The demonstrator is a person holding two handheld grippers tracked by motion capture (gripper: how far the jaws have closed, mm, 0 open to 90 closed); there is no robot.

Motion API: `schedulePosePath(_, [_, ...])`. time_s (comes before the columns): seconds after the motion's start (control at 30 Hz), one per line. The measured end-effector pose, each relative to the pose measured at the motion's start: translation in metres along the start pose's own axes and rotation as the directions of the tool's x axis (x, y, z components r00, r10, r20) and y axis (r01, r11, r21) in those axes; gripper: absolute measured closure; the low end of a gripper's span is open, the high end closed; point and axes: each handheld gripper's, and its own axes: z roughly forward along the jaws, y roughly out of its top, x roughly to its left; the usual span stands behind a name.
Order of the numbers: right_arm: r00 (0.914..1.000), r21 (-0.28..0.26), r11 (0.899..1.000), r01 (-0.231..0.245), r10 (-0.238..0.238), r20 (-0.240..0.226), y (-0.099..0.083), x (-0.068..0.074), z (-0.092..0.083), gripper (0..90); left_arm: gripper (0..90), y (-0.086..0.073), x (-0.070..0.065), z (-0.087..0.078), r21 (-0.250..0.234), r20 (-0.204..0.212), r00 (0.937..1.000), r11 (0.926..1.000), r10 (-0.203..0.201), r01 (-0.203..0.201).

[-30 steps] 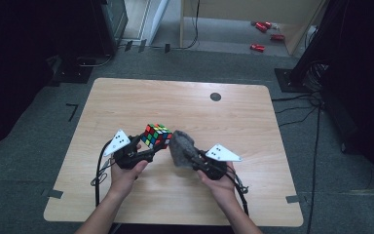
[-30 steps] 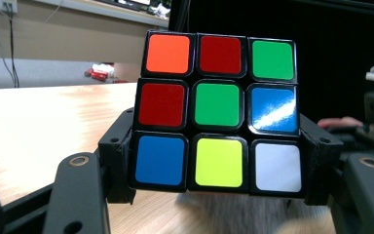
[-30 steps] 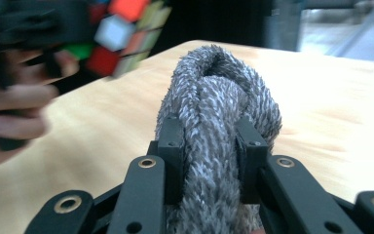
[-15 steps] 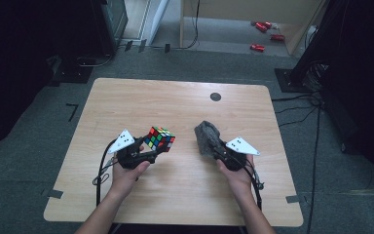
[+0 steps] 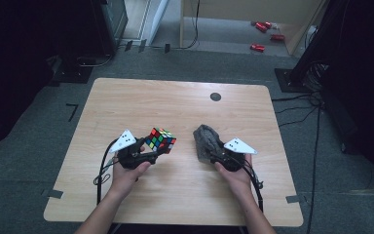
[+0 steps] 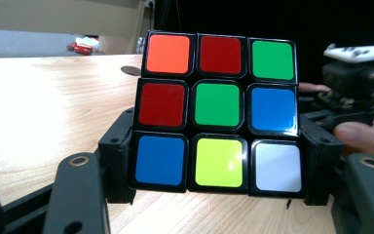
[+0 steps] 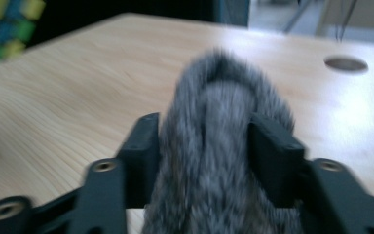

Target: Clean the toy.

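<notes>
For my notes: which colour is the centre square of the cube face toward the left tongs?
Green; the cube shows it best in the left gripper view.

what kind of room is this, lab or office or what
Probably a lab or recording space, not an office: a bare wooden table on grey carpet, loose cables running across the floor, and dark equipment stands around it.

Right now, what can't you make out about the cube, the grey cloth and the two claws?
- Rubik's cube: in the left claw view one face fills the frame; the cube's own body hides the other faces.
- Grey fuzzy cloth: blurred in the right claw view, bottom cut off by the frame edge; whether the opening pads still press it is unclear.
- High view: red items on the floor too small to identify.
</notes>
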Motion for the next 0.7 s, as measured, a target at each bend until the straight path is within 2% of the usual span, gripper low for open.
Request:
schedulePosePath(0.17, [0.9967, -0.103, 0.991, 0.081, -0.081, 0.008, 0.009, 0.013, -0.008, 32.7, 34.2, 0.001, 0.002, -0.001, 0.003, 0.002, 0.9999, 0.9999, -0.016, 0.016])
schedulePosePath(0.23, [0.9930, -0.142, 0.983, 0.115, -0.118, -0.012, 0.010, 0.019, -0.009, 32.3, 34.2, 0.001, 0.003, -0.001, 0.010, 0.005, 0.9999, 0.9998, -0.016, 0.016])
schedulePosePath(0.33, [0.9841, -0.169, 0.973, 0.155, -0.167, -0.060, 0.010, 0.030, -0.008, 29.7, 34.2, 0.003, 0.001, 0.000, 0.018, 0.023, 0.9996, 0.9997, -0.018, 0.017])
schedulePosePath(0.5, [0.9577, -0.204, 0.951, 0.233, -0.260, -0.123, 0.006, 0.049, -0.003, 27.3, 34.2, 0.005, -0.002, 0.002, 0.043, 0.075, 0.9962, 0.9983, -0.043, 0.040])
schedulePosePath(0.6, [0.9354, -0.230, 0.929, 0.290, -0.326, -0.136, 0.004, 0.059, -0.001, 26.9, 34.2, 0.006, -0.004, 0.004, 0.061, 0.092, 0.9943, 0.9969, -0.054, 0.049])
schedulePosePath(0.7, [0.9208, -0.262, 0.908, 0.326, -0.368, -0.129, 0.002, 0.068, 0.001, 25.1, 34.2, 0.005, -0.005, 0.007, 0.092, 0.105, 0.9922, 0.9941, -0.067, 0.057])
